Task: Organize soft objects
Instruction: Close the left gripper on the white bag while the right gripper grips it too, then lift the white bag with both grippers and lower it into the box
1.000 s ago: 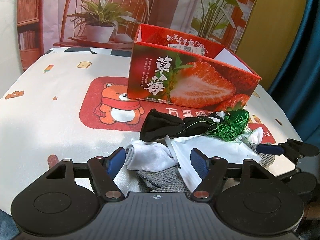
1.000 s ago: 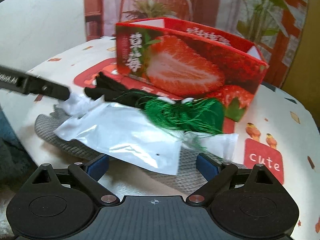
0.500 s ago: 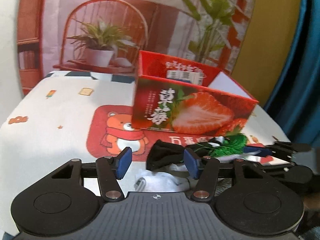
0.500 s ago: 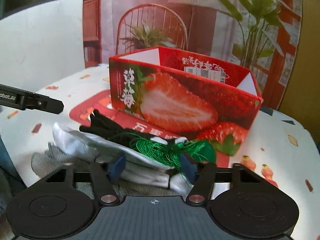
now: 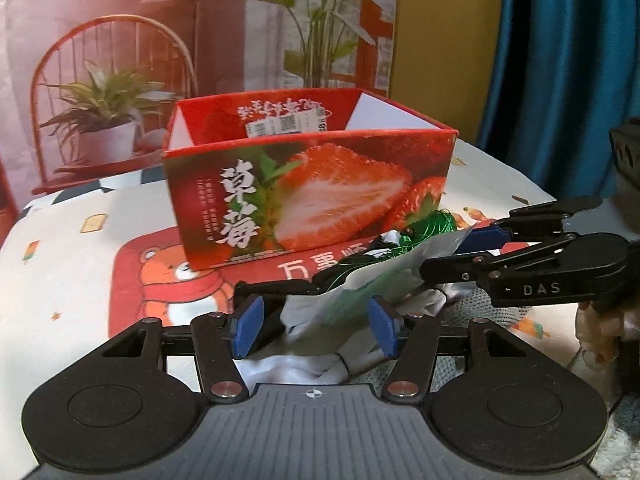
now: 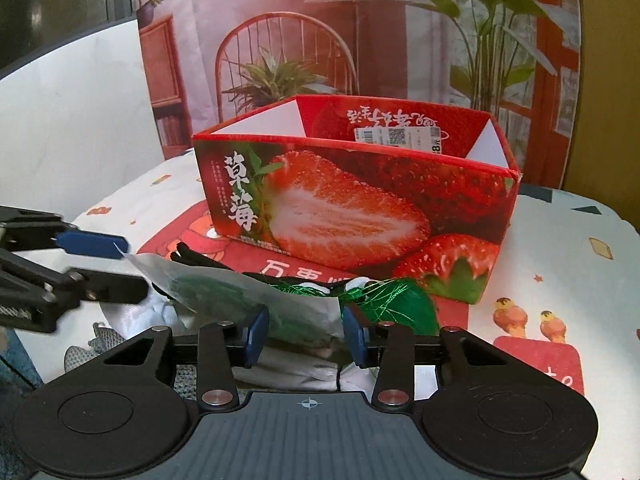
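Now right hand-held gripper (image 6: 306, 336) closing on plastic bag (image 6: 296, 312), strawberry box (image 6: 360, 204) behind.

Both grippers are black plastic: the left gripper (image 5: 314, 330) and right gripper (image 6: 306, 336) carry blue pads, silver screws; "DAS" is printed on the right one's side.

The right tongs (image 6: 304, 334) are closing, the left tongs (image 5: 314, 326) part-open, both angled downward.
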{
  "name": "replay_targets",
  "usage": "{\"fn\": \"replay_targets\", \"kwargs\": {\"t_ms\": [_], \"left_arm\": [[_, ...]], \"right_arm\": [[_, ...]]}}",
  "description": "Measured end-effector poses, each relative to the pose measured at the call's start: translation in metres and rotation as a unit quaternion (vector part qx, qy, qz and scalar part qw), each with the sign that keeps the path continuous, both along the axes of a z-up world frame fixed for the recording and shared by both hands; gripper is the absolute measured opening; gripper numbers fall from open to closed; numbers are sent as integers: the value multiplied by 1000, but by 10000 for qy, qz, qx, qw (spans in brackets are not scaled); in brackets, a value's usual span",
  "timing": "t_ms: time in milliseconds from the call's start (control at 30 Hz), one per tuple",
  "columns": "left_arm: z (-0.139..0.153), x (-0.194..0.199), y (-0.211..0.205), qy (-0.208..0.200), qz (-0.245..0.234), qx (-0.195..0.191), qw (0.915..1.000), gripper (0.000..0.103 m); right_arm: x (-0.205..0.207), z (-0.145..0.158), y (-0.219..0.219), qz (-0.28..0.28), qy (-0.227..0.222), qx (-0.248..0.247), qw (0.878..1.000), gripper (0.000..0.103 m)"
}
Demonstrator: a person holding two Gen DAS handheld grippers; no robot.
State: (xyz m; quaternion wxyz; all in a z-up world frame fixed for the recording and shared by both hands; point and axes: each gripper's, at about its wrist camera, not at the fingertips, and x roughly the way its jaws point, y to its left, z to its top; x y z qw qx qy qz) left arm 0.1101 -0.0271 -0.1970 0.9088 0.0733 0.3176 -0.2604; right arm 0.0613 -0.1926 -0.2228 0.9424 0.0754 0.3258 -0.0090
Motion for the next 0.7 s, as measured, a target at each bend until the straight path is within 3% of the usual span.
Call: {"fn": "replay_targets", "kwargs": {"t_ms": [233, 400, 700], "left_arm": [[-15, 10, -6, 181, -98, -63, 9998, 47], [-23, 14, -5, 287, -35, -141, 9995, 25], [-29, 10, -5, 259, 79, -265, 9993, 21]], "right_arm": [[0, -4, -1, 8, -4, 73, 10000, 38], [-3, -5, 4, 64, -78, -31, 9999, 40], [-11, -8, 7, 13, -124, -31, 9999, 38]]}}
